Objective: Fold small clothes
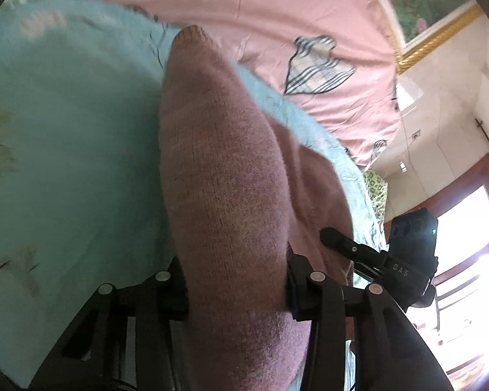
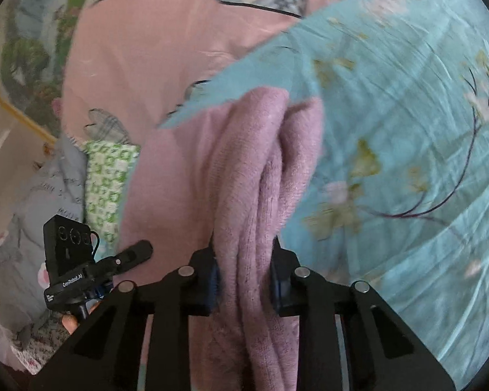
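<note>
A small pink knitted garment hangs bunched between both grippers over a light blue floral sheet. My left gripper is shut on one end of it. The right gripper's black finger shows beside the cloth in the left wrist view. In the right wrist view my right gripper is shut on thick folds of the same pink garment, which lies on the blue sheet. The left gripper shows at lower left there.
A pink bedcover with plaid heart patches lies beyond the blue sheet. A green-patterned pillow and grey bedding sit at the bed's edge. A framed picture and a bright window are on the wall side.
</note>
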